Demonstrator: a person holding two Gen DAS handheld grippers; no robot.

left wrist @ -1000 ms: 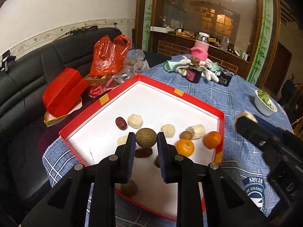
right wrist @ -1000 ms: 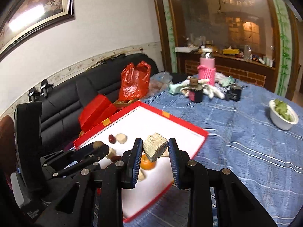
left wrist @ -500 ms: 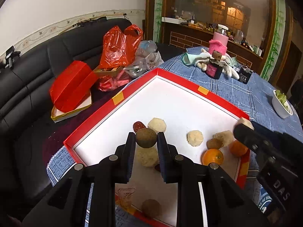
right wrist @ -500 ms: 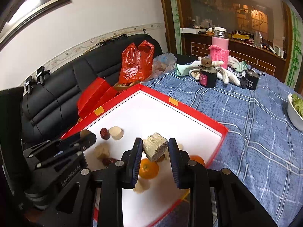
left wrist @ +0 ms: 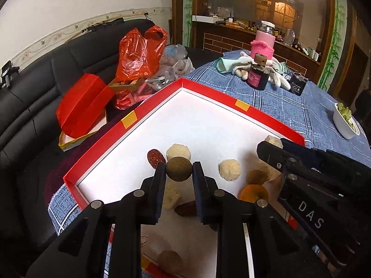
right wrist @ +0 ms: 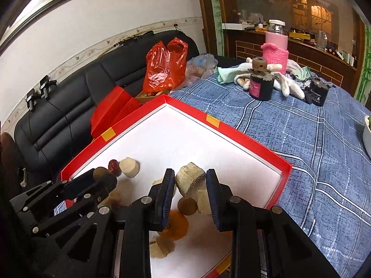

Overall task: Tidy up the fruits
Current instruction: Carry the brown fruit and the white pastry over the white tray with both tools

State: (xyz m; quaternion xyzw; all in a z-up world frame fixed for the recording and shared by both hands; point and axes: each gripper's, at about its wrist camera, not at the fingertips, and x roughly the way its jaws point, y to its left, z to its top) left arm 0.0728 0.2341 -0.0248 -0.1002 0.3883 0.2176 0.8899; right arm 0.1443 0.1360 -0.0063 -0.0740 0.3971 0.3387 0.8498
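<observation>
Red box, blue cloth
Box (left wrist: pixel 266 118) red-rimmed, white inside; tablecloth (right wrist: pixel 313 143) blue with white checks; bag (left wrist: pixel 139 51) orange-red; sofa (left wrist: pixel 46 88) black.

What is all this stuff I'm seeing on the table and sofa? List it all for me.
Tray: one, red rim, white inside, on the blue cloth.
Oranges: at least one, orange, in the tray's near right part.
Red dates: two, dark red, in the tray.
Pale chunks: several, cream, scattered in the tray.
Tablecloth: one, blue check.
Pink bottle: one, far end of the table.
Dark jar: one, before the bottle.
White bowl: one, greens inside, right edge.
Red bag: one, on the black sofa.
Left gripper: black, shut on a brown ball.
Right gripper: black, shut on a pale block.
</observation>
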